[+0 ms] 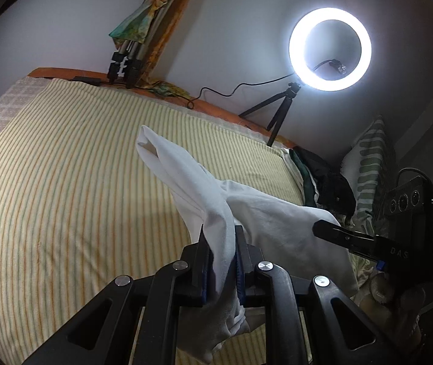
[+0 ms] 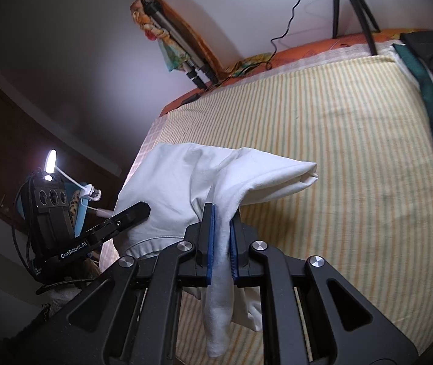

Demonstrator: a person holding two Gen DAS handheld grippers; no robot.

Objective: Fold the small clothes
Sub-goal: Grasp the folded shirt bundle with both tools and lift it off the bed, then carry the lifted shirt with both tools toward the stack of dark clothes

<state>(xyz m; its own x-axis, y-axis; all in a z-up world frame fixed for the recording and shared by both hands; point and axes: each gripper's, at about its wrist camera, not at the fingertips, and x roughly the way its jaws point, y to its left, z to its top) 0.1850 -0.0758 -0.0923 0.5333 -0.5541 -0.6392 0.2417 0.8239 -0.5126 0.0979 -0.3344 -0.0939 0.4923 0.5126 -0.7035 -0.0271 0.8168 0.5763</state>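
Pretty dim room; the ring light (image 1: 330, 49) glares hard on the wall, corners go black, and fisheye bends the bed (image 1: 64, 167) edges.

A bed (image 1: 64, 158) covered by a yellow sheet with green and orange stripes carried everything. At its far edge, against the wall, the small tripod (image 1: 272, 112) of a lit ring light stood on the orange border. Just right of that tripod a heap of dark green, black and white clothes (image 2: 429, 85) lay on the sheet, with a leaf-patterned pillow (image 1: 368, 164) beyond them.
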